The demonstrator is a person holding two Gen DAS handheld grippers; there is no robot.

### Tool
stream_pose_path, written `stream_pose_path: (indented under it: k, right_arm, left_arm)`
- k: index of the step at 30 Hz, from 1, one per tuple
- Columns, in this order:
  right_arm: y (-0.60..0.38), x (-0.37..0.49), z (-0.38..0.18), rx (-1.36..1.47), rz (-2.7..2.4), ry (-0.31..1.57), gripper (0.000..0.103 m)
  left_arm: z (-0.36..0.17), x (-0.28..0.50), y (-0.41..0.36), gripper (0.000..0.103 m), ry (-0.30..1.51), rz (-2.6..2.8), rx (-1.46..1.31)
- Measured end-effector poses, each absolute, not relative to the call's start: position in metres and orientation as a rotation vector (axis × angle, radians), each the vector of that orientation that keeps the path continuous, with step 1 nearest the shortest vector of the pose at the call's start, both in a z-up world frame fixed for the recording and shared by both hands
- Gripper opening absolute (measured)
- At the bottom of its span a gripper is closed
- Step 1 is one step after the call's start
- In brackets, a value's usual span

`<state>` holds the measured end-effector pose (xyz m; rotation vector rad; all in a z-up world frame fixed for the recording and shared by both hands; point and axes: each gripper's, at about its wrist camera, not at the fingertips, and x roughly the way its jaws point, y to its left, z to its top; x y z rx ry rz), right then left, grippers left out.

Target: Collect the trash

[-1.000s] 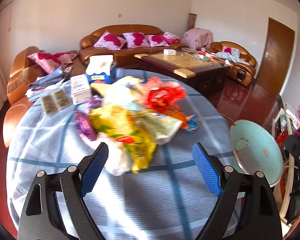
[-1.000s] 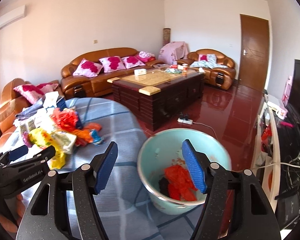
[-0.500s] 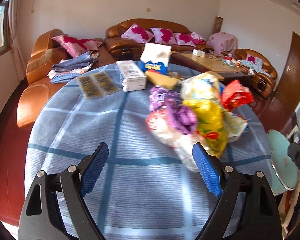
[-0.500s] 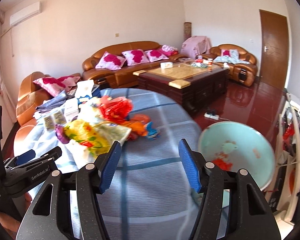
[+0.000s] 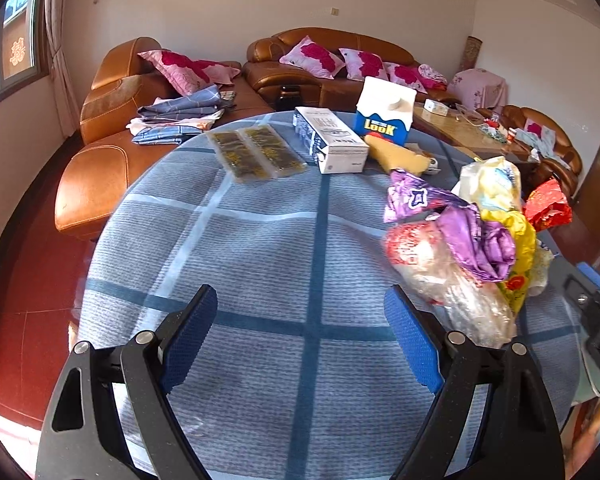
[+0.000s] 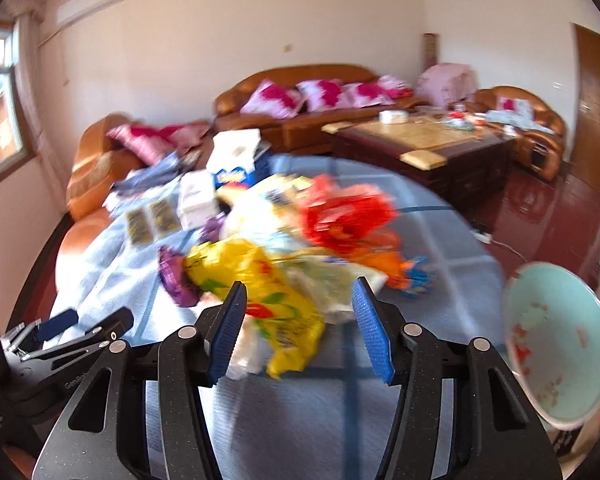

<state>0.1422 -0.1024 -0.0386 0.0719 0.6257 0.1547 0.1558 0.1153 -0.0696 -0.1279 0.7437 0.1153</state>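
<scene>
— Grippers first: how did the black left gripper with blue pads (image 5: pixel 300 332) stand?

— Spread wide with nothing between its fingers, over bare blue checked tablecloth (image 5: pixel 260 240). Ahead of it to the left lay two flat clear packets of dark snacks (image 5: pixel 256 151), then a white printed carton (image 5: pixel 331 139) and a blue-and-white milk carton (image 5: pixel 384 110) beyond. Off its right finger sat the heap of crumpled plastic wrappers (image 5: pixel 472 248), purple, clear, yellow and red, the clear bag just beside that pad.

— And the black right gripper with blue pads (image 6: pixel 298 322)?

— Also parted, holding nothing, though that view was blurred. The left tool showed at its far left, low over the cloth. The wrapper heap (image 6: pixel 284 256) lay straight ahead of its fingers, the yellow bag (image 6: pixel 268 292) reaching into the gap between the pads; whether a pad touched it, I couldn't tell.

— The bin?

— A pale green plastic basin (image 6: pixel 560 344) stood off to its right, past the table edge, with red scraps inside.
</scene>
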Motion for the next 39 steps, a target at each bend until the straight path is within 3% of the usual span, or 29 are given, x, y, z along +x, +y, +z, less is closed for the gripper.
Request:
stream_pose_path:
  k: [7, 10, 15, 34, 39]
  right_arm:
    - [-0.082, 0.177, -0.055, 0.013, 0.201, 0.68, 0.055]
    - [-0.083, 0.184, -0.058, 0.016, 0.23, 0.7, 0.034]
    - [-0.088, 0.178, -0.056, 0.032, 0.247, 0.693, 0.023]
    - [-0.17, 0.1, -0.013, 0.145, 0.19, 0.6, 0.021]
    - [-0.185, 0.09, -0.017, 0.169, 0.175, 0.603, 0.021]
  left_arm:
    - [-0.071, 0.16, 0.124, 0.084, 0.752, 0.12, -0.126]
    - [-0.071, 0.163, 0.124, 0.084, 0.751, 0.115, -0.122]
    - [-0.073, 0.166, 0.12, 0.084, 0.761, 0.108, -0.122]
    - [-0.082, 0.195, 0.024, 0.082, 0.818, 0.029, -0.092]
    - [-0.089, 0.208, 0.0, 0.066, 0.865, 0.02, -0.056]
